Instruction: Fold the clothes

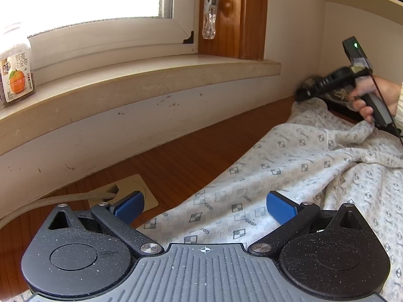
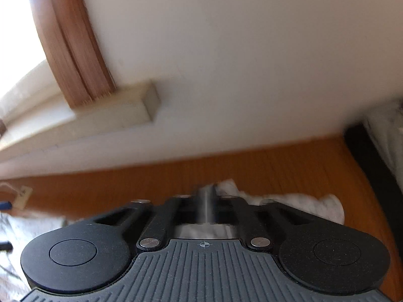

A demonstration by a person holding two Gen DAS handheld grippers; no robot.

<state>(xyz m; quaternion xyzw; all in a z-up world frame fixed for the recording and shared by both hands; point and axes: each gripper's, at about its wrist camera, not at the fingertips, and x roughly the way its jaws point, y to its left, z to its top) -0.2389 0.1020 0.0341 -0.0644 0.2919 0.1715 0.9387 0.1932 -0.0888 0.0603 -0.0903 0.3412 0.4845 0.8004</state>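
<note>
A light grey garment with a small checker-and-letter print [image 1: 297, 173] lies spread over the wooden table [image 1: 181, 166], from the front centre to the far right. My left gripper [image 1: 205, 207] is open with blue pads [image 1: 282, 210], low over the garment's near left edge, holding nothing. My right gripper [image 1: 302, 95] is seen at the far right, held in a hand, lifting the garment's far corner. In the blurred right wrist view its fingers are closed together [image 2: 206, 201] on white cloth [image 2: 297, 203] that bunches around them.
A wall and stone window sill [image 1: 151, 75] run along the table's far side. A jar with an orange label [image 1: 16, 75] stands on the sill at left. A cable [image 1: 50, 198] enters a square grommet plate [image 1: 141, 188] in the table. A blind-cord pull [image 1: 209, 17] hangs by the window.
</note>
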